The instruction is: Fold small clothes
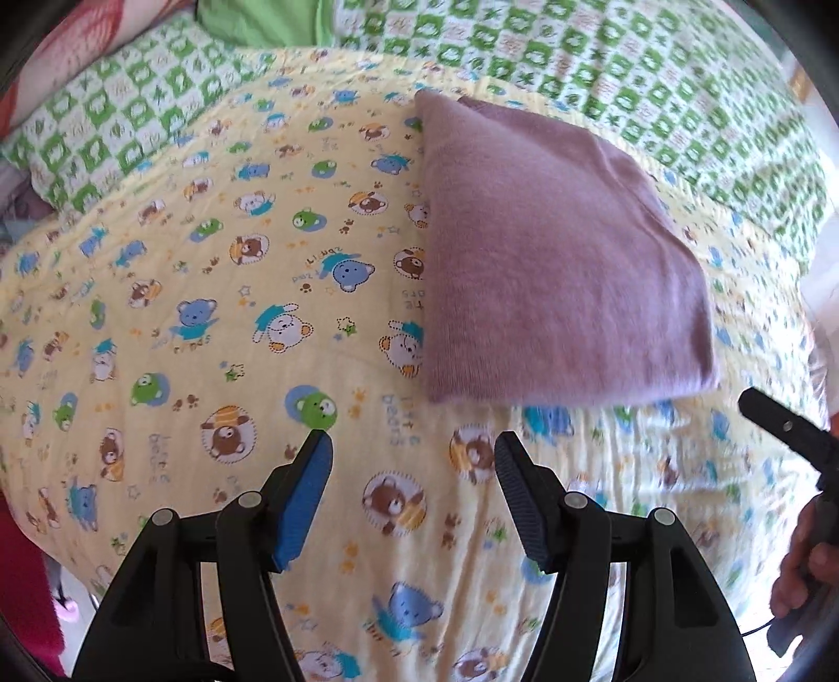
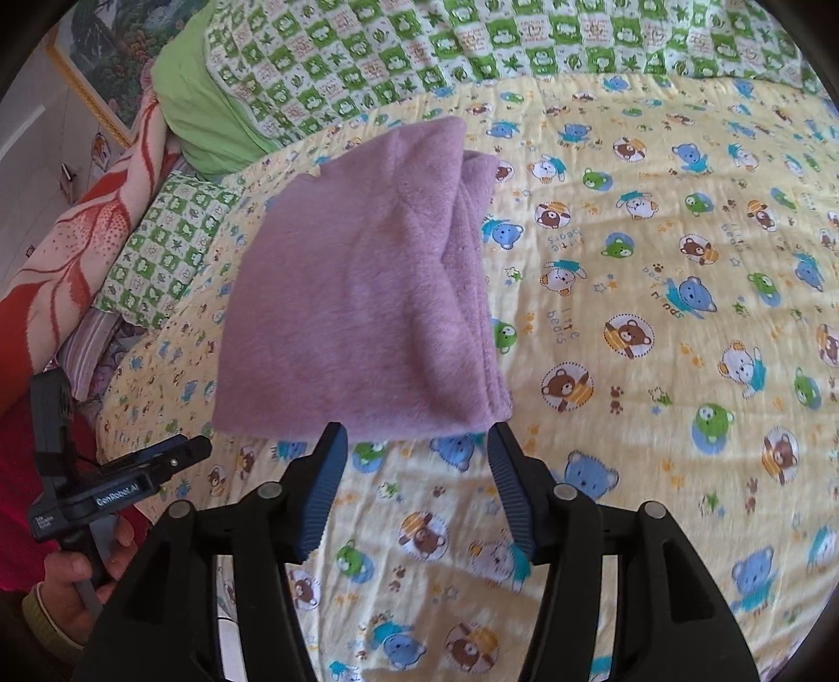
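**Purple garment folded on bed, both claws off it**

Purple fuzzy garment [image 2: 362, 294] lies folded into a compact stack on the yellow bear-print sheet [image 2: 655, 325]. Layered edges show along its right side in the right wrist view. In the left wrist view the same garment [image 1: 556, 273] sits up and right of centre, flat on the sheet [image 1: 210, 294].

Right claw [image 2: 417, 435]: jaws apart, nothing between the pads, tips just short of the garment's near edge. Not touching as far as I can tell.

Left claw [image 1: 414, 440]: jaws apart, empty, over bare sheet, just below the garment's near-left corner and clear of it.

Each claw shows in the other's view: left one at the lower left edge of the right wrist view, gripped by a hand [image 2: 78, 587] with a red sleeve behind it; right one at the right edge of the left wrist view, with a hand [image 1: 802, 566] on its handle.

Around it: green checked quilt [image 2: 472, 47] along the far side of the bed, matching pillow [image 2: 162, 252] to the left, plain green cushion [image 2: 199, 115] behind that, red-and-cream patterned blanket [image 2: 89, 231] at far left. Some motion blur in both views.
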Demonstrator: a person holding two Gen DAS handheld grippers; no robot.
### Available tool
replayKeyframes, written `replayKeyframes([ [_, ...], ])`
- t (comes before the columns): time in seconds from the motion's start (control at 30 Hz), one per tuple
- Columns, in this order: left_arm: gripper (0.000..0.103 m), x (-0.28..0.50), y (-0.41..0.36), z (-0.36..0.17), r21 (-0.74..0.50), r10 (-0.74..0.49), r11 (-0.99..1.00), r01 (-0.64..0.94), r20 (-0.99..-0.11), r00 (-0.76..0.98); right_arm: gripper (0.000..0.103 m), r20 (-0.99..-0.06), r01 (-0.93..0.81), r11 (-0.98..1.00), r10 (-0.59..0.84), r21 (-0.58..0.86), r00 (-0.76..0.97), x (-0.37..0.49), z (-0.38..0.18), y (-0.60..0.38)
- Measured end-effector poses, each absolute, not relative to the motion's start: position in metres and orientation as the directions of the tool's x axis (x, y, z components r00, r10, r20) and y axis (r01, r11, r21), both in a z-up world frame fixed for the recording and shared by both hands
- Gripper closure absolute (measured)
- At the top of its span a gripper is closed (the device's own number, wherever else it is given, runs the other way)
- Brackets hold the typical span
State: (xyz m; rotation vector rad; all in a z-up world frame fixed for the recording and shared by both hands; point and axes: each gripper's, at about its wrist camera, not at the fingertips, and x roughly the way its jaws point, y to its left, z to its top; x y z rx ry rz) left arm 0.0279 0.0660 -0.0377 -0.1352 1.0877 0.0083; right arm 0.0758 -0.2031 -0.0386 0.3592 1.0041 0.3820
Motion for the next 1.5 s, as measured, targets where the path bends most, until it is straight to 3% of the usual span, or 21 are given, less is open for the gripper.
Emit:
replayKeyframes([
  [0.3,0.028,0.001,0.051,-0.028,-0.041,-0.047,0.999,0.023,-0.850,0.524,0.024,-0.723,-0.249,0.893,0.450,0.375,0.525,0.032,-0.030,-0.175],
  [0.93,0.020,0.003,0.041,0.013,-0.002,-0.015,1.000,0.021,-0.779,0.626,0.013,-0.665,-0.361,0.896,0.435,0.258,0.607,0.024,0.002,-0.156],
  [1.1,0.017,0.007,0.036,0.012,0.019,-0.008,0.999,0.035,-0.768,0.640,0.003,-0.624,-0.378,0.898,0.432,0.227,0.651,0.028,0.014,-0.152],
  [1.5,0.016,0.022,0.045,-0.017,0.013,-0.001,1.000,0.018,-0.783,0.622,0.002,-0.681,-0.335,0.920,0.379,0.203,0.627,0.051,-0.024,-0.146],
])
